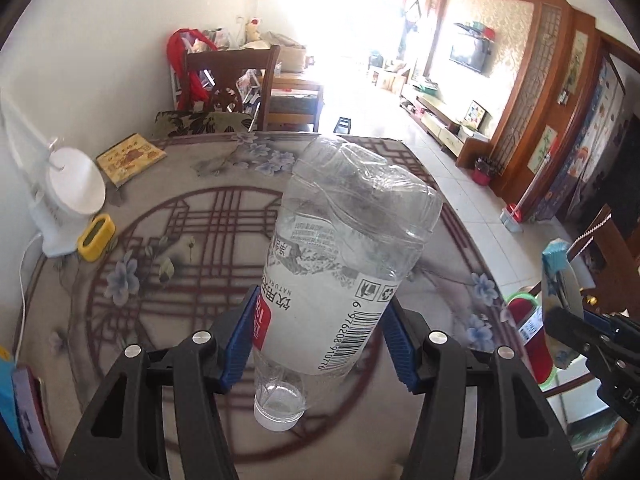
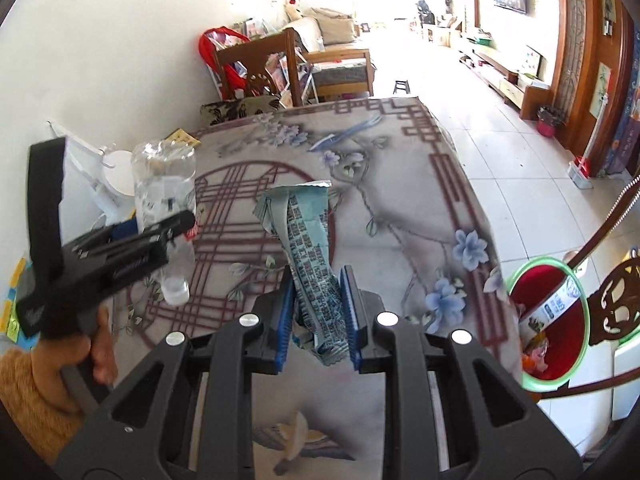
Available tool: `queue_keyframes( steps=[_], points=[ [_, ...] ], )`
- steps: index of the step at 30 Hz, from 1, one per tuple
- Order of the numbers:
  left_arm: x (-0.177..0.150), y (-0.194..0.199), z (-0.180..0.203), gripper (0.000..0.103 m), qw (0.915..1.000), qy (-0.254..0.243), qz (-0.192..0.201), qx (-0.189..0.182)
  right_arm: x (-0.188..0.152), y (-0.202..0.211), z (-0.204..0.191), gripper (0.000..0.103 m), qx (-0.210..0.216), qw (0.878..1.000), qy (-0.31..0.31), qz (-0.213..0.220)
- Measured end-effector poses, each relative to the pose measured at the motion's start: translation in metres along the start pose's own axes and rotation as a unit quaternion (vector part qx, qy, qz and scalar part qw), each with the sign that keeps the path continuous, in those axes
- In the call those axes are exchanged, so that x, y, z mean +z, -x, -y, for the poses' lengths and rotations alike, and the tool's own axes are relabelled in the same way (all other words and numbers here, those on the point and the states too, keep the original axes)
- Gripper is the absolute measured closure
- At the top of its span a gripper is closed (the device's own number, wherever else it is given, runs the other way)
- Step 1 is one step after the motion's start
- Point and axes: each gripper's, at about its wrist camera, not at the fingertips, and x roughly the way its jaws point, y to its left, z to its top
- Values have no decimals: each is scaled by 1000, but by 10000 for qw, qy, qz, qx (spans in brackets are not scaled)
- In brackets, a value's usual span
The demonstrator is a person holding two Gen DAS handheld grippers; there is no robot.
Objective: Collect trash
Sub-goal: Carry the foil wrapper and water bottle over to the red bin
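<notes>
In the left wrist view, the left tongs (image 1: pixel 320 336) clamp an empty clear plastic bottle (image 1: pixel 340 276) at the centre of the frame, cap end down toward the camera and base up, held above the patterned worktop (image 1: pixel 180 240). At the left edge sit a white fan (image 1: pixel 72 196), a yellow gadget (image 1: pixel 96 237) and a yellow book (image 1: pixel 130 157).

In the right wrist view, the right tongs (image 2: pixel 318 312) are closed narrowly on a crumpled blue wrapper (image 2: pixel 308 248) that rises upright at mid-frame. At the lower right of that view, beside the worktop's edge, stands a green-rimmed red bin (image 2: pixel 560 320) with packaging already inside. The left tongs and bottle show at the left.
</notes>
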Motion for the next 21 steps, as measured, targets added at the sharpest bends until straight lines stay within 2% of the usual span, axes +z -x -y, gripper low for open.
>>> queue_keyframes(
  steps=[7, 13, 21],
  points=[
    [-18, 20, 42, 48, 9997, 143, 106, 142, 4, 29, 32, 80, 162, 9994, 191, 230],
    [-21, 33, 80, 48, 9996, 40, 207, 168, 6, 53, 65, 80, 203, 9988, 173, 407],
    [-23, 34, 142, 48, 9993, -276, 190, -134, 3, 72, 110, 80, 113, 9986, -41, 517]
  ],
)
